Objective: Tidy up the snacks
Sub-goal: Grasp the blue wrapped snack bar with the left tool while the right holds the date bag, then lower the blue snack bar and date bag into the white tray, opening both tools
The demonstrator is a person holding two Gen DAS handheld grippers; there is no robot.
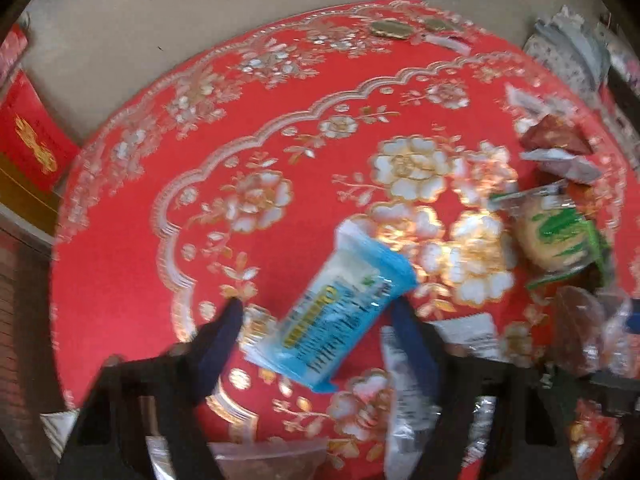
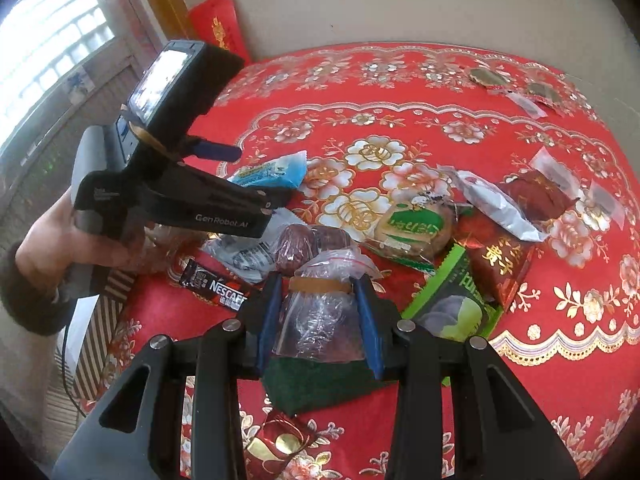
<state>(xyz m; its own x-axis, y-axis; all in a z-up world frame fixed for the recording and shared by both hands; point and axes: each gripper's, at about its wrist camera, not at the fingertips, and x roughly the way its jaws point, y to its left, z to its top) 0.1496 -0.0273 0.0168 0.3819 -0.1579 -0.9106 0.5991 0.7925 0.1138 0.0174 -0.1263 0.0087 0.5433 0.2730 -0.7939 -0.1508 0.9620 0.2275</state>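
A blue snack packet (image 1: 340, 312) lies slanted on the red flowered tablecloth (image 1: 120, 280), between the fingers of my left gripper (image 1: 316, 306). The right-hand finger touches the packet's corner, and a thin strip of cloth shows beside the other finger, so the jaws stand open around it. The picture is blurred. In the right wrist view the same packet (image 2: 272, 172) peeks out from under the left gripper's body. My right gripper (image 2: 318, 284) is shut on a clear zip bag of dark red fruit (image 2: 320, 320), banded at its neck, over a dark green packet (image 2: 312, 388).
Snacks are piled near the table's near side: a green round-cake packet (image 2: 412, 228), a Nescafe stick (image 2: 216, 284), a red packet (image 2: 500, 268), a green packet (image 2: 456, 304) and a silver packet (image 2: 496, 204). Small wrapped pieces (image 2: 488, 76) lie by the far edge. A striped box (image 2: 100, 320) stands left.
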